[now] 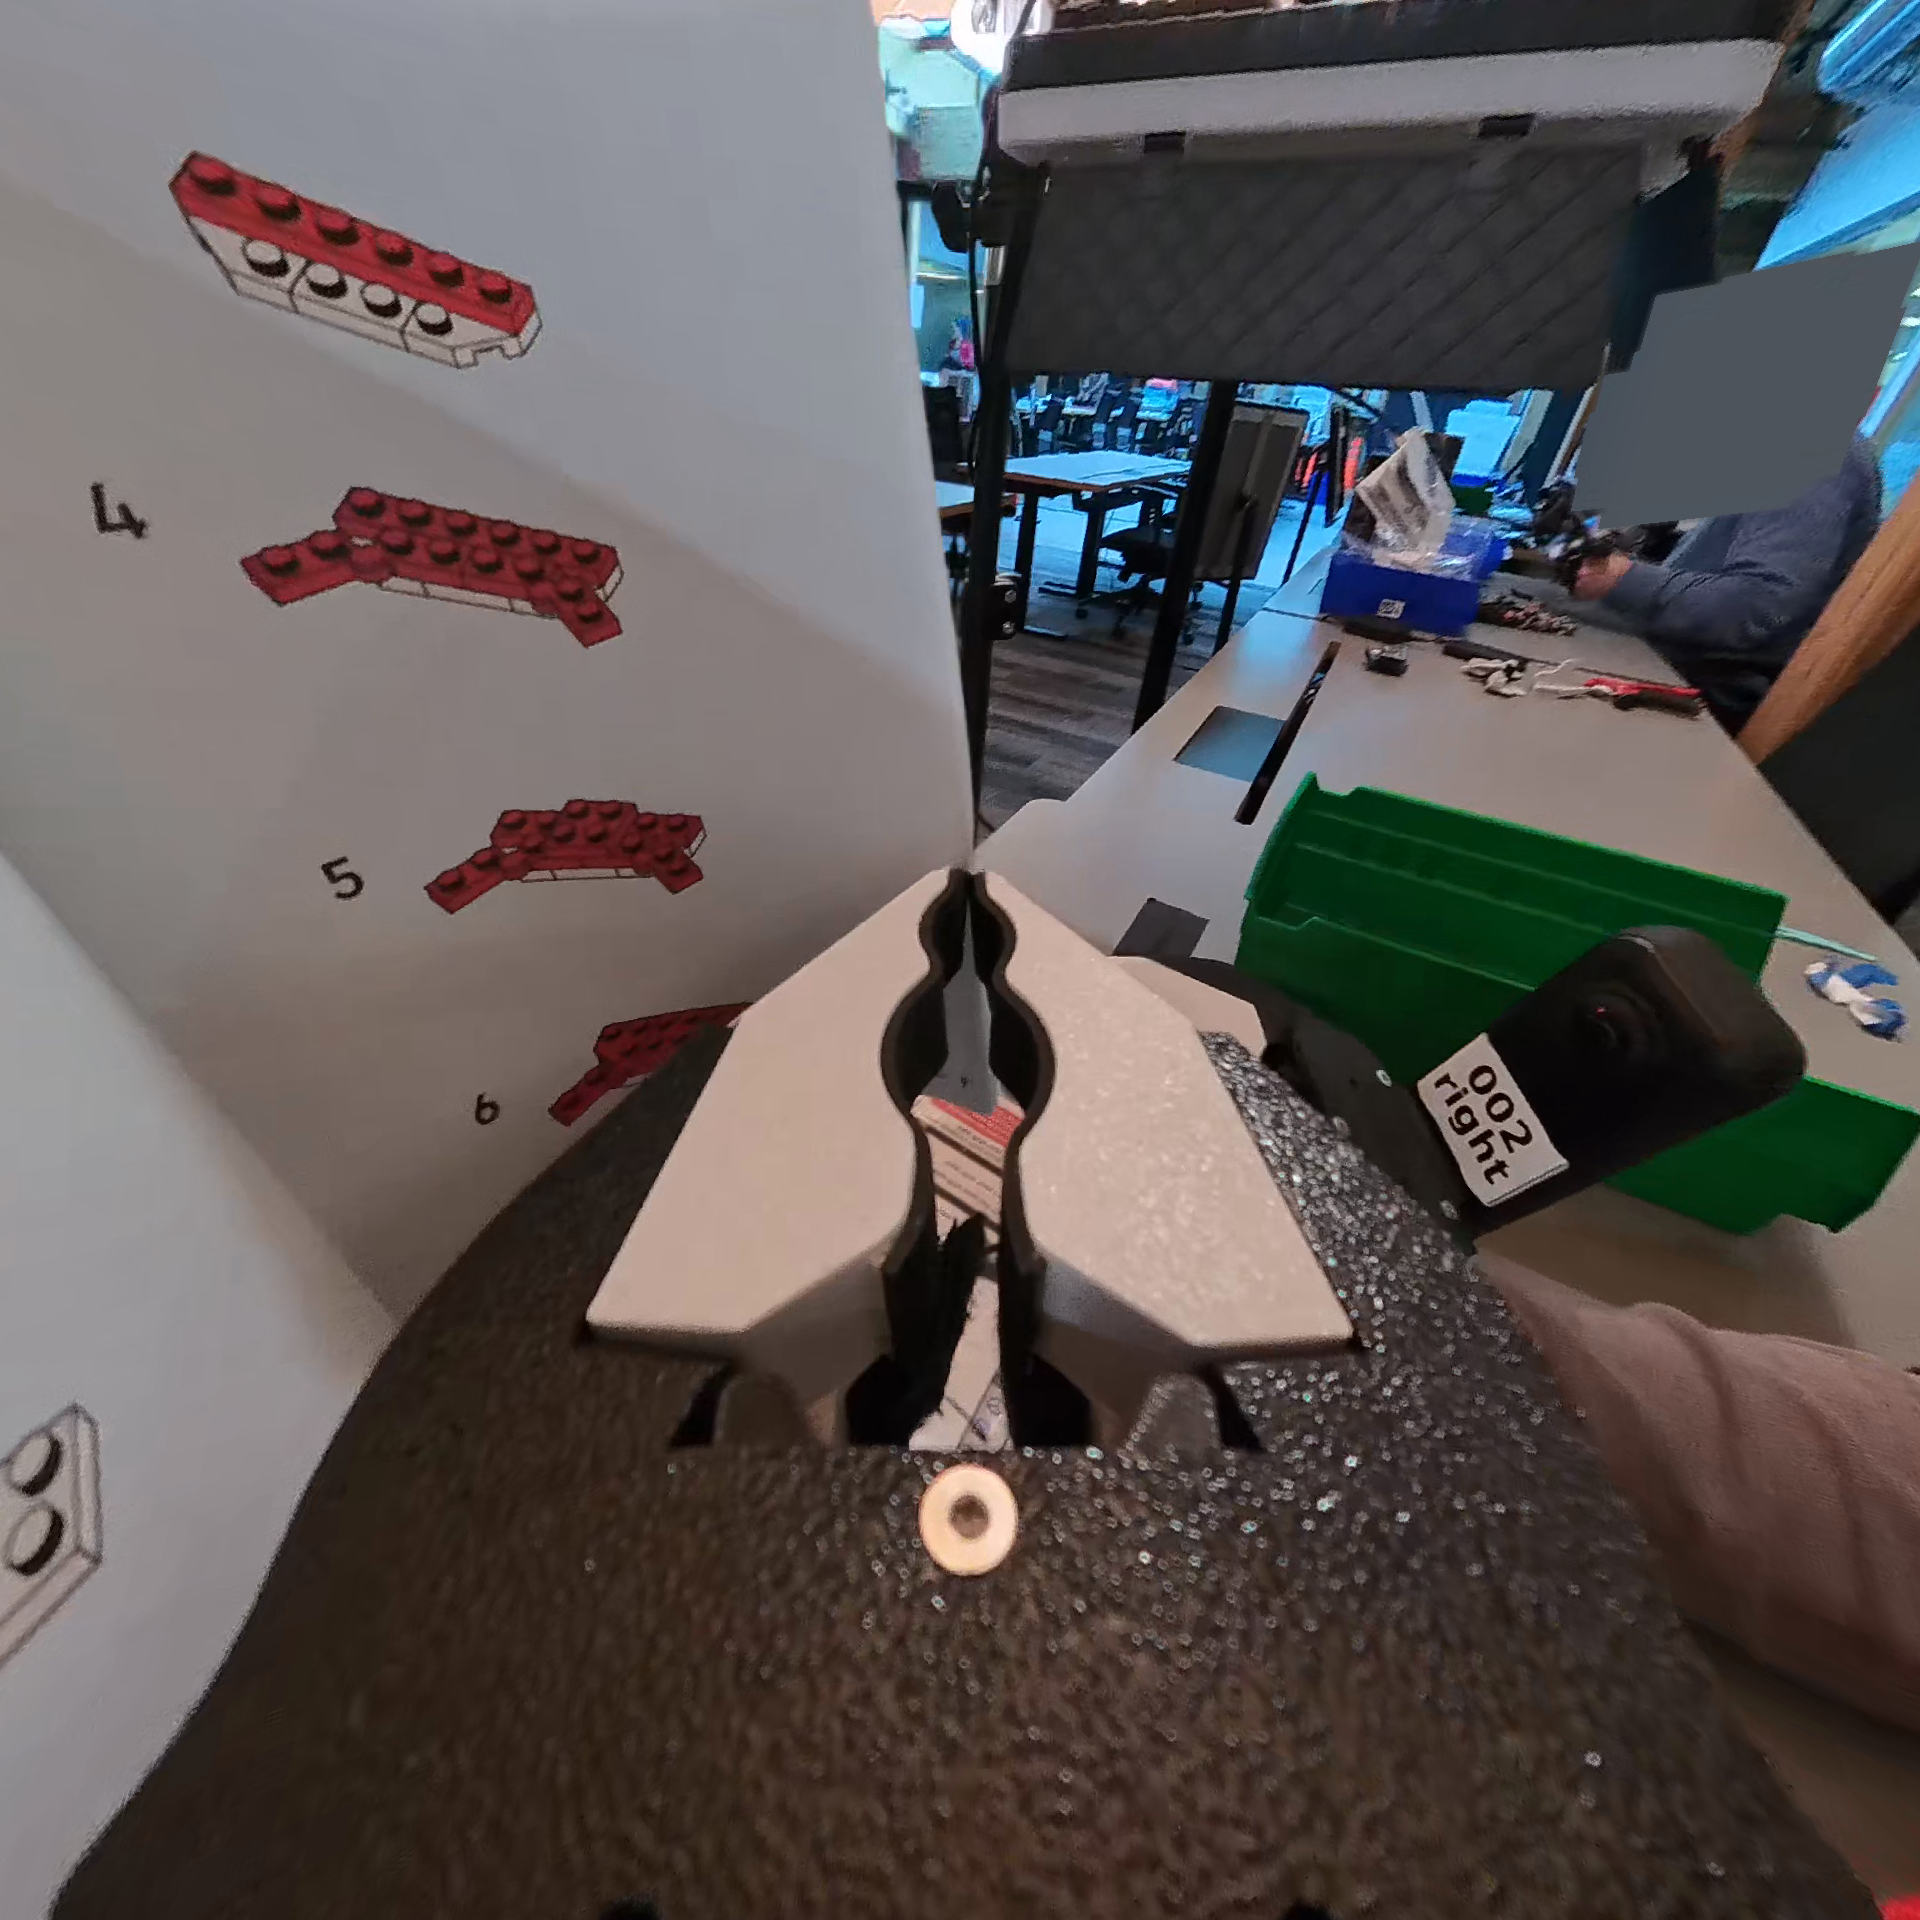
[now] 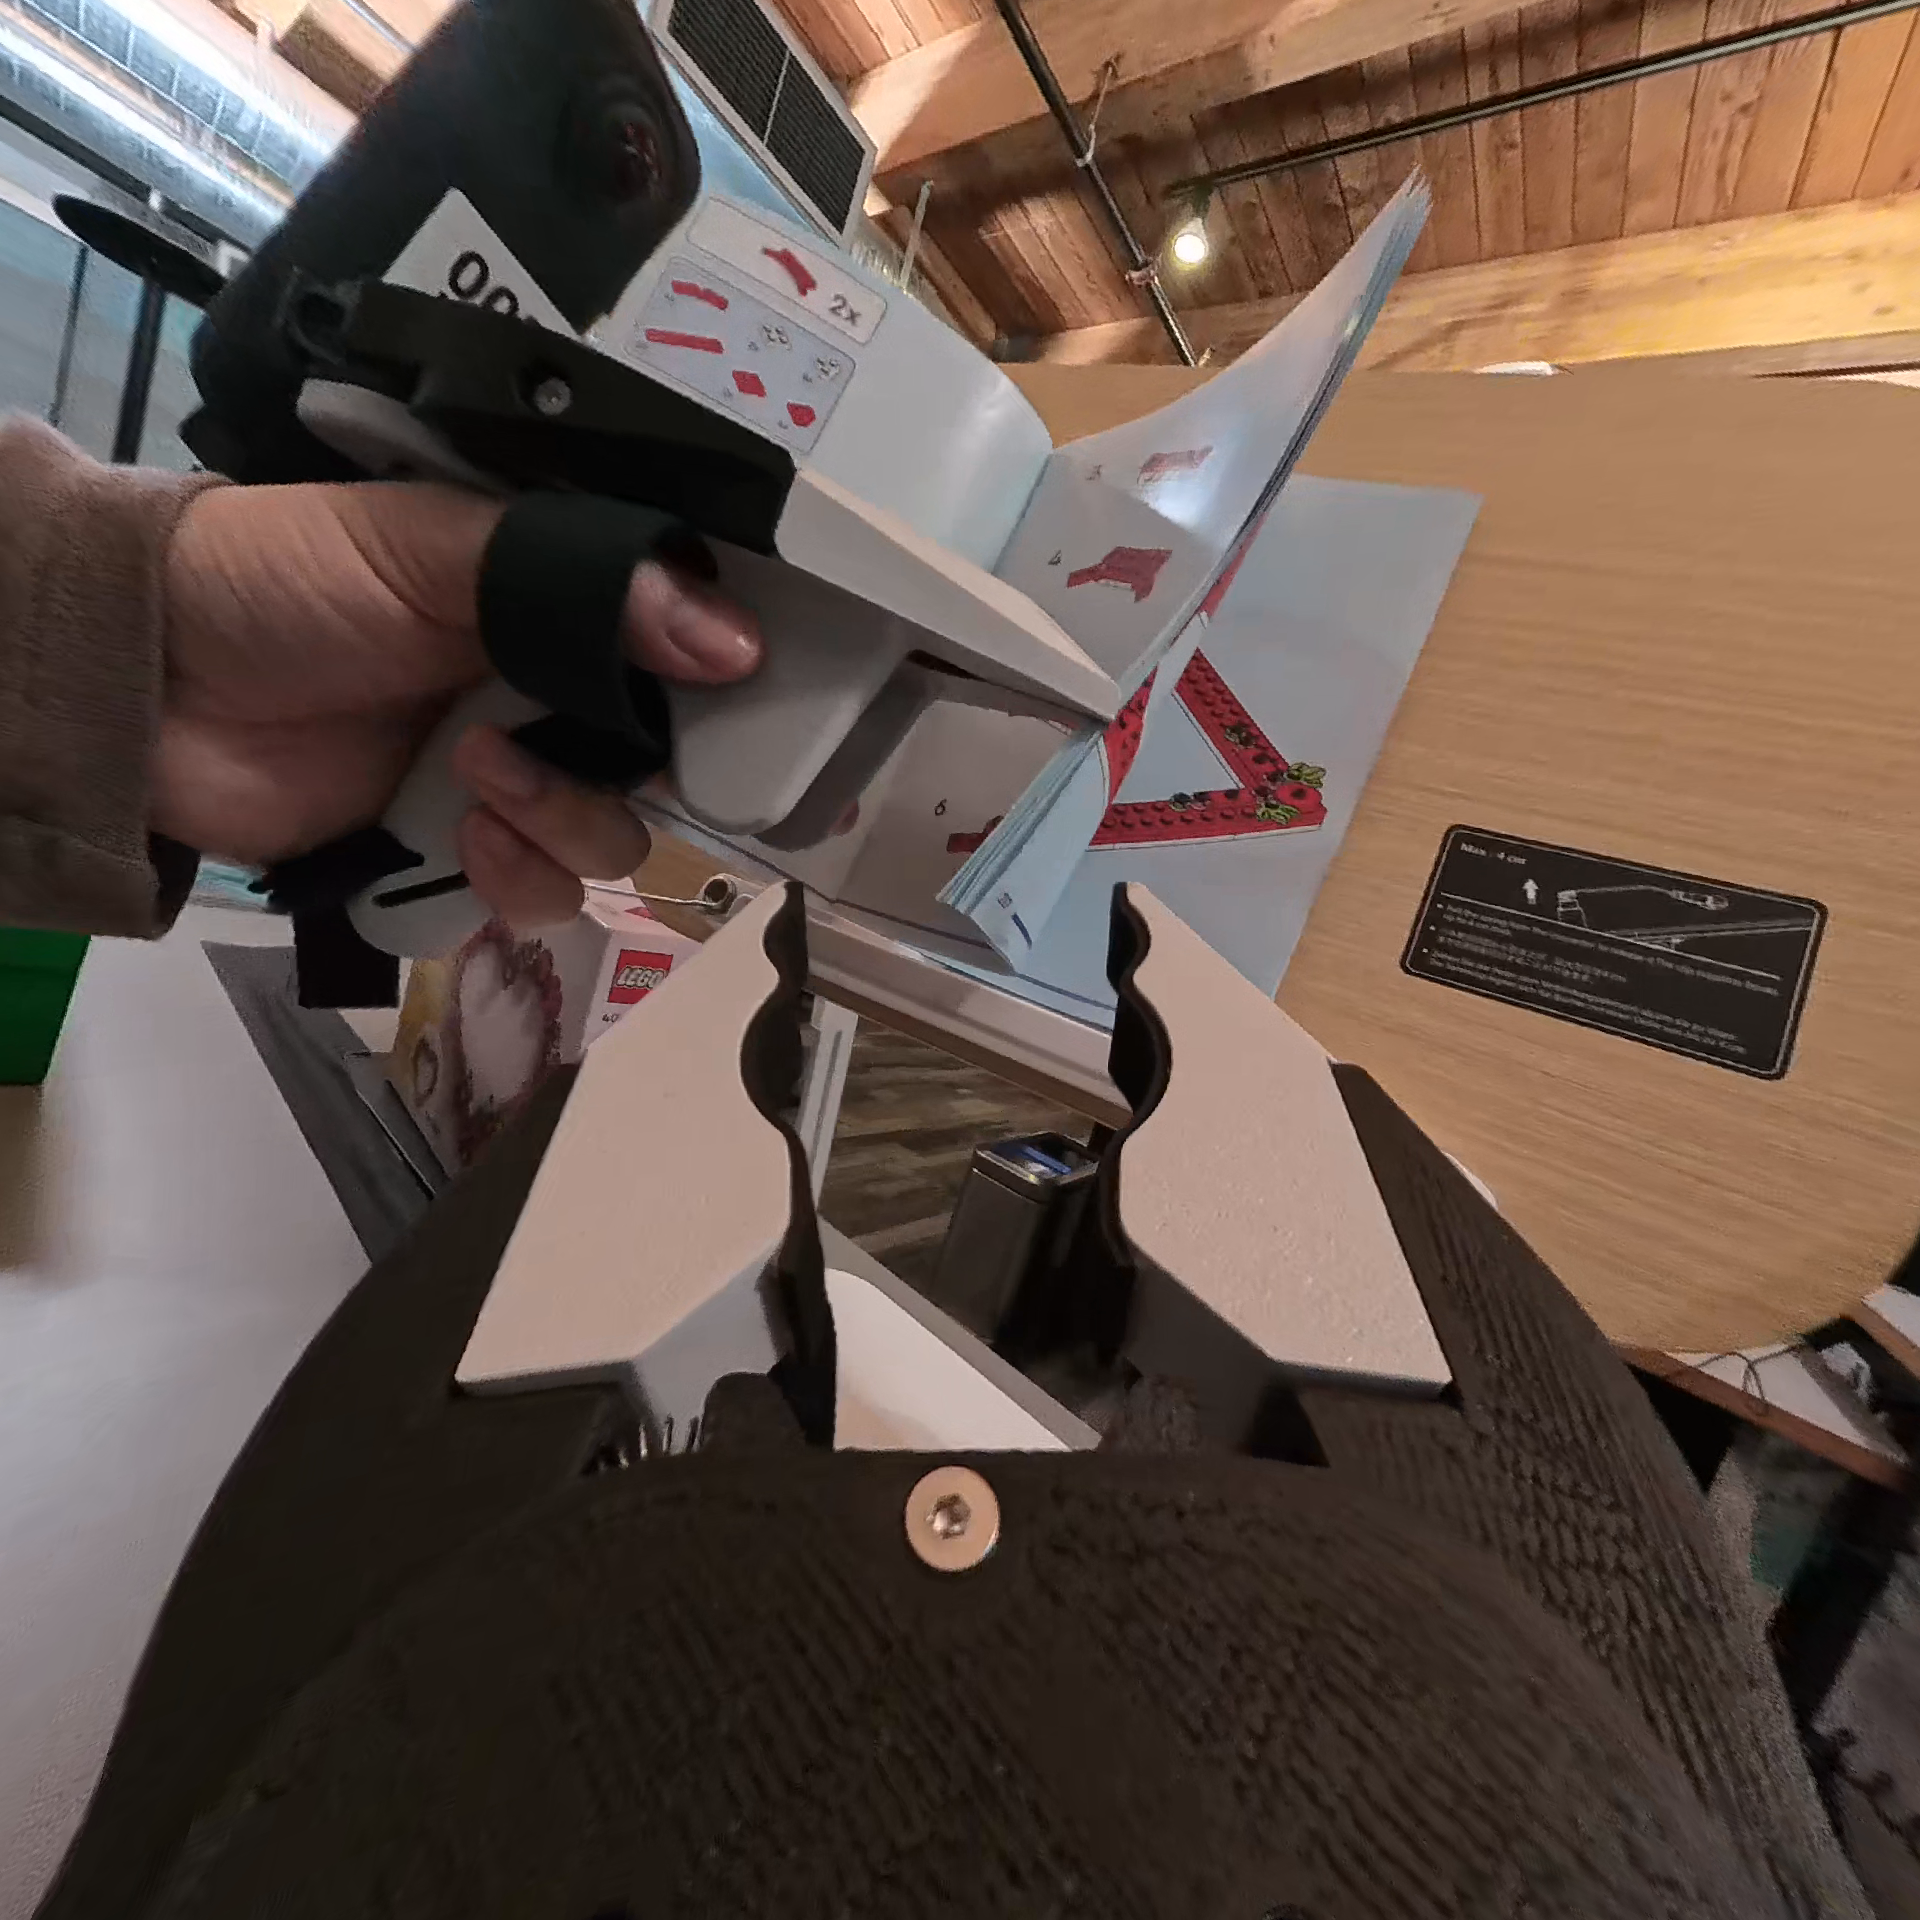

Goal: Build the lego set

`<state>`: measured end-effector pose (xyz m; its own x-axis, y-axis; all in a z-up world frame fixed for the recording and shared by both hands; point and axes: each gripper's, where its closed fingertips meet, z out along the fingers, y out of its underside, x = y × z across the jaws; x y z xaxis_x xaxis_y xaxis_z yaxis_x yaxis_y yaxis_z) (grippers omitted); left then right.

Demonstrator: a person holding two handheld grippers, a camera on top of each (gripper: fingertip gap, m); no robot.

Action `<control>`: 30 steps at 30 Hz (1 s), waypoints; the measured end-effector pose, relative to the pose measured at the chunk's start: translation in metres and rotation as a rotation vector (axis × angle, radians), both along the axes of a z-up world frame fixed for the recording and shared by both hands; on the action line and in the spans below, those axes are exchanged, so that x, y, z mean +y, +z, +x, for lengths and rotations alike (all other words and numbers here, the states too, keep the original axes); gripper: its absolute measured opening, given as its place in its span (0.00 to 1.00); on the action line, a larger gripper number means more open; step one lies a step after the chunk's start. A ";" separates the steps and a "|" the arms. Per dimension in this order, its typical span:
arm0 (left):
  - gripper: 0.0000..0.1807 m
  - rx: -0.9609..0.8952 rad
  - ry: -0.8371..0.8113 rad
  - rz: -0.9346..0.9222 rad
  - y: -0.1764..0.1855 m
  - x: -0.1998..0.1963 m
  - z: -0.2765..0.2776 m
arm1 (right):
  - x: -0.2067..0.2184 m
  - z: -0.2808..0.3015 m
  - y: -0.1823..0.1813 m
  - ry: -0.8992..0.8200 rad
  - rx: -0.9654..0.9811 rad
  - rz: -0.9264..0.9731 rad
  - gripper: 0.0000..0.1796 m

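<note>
The instruction booklet (image 1: pixel 520 623) is held up in the air, its open page showing drawings of red brick assemblies. My left gripper (image 1: pixel 966 883) is shut on the edge of a bunch of its pages. In the right wrist view the left gripper (image 2: pixel 1091 712), held by a hand, pinches the fanned booklet (image 2: pixel 1122 520). My right gripper (image 2: pixel 956 904) is open and empty, just below the booklet's lower corner. Its camera (image 1: pixel 1621 1039) shows at the right of the left wrist view. No loose bricks are in view.
A green bin (image 1: pixel 1455 935) stands on the grey table (image 1: pixel 1455 748) to the right. A white set box (image 2: pixel 623 966) lies under the left gripper. A round wooden tabletop (image 2: pixel 1610 675) stands behind the booklet. A person (image 1: pixel 1745 603) sits at the table's far end beside a blue box (image 1: pixel 1403 587). Some 4 cm of space lies between my two pairs of fingers.
</note>
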<state>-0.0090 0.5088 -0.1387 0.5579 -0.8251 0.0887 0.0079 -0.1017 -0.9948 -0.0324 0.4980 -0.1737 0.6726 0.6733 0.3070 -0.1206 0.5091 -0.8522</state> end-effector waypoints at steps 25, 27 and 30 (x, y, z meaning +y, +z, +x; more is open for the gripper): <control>0.00 -0.085 -0.050 0.011 0.009 -0.010 -0.005 | 0.003 0.024 0.012 0.008 0.151 -0.011 0.34; 0.00 -0.079 -0.038 0.029 0.011 -0.014 -0.010 | 0.007 0.034 0.011 -0.038 0.191 -0.013 0.26; 0.00 -0.046 0.005 0.076 0.013 -0.022 -0.025 | 0.007 0.042 0.011 -0.095 0.219 0.003 0.13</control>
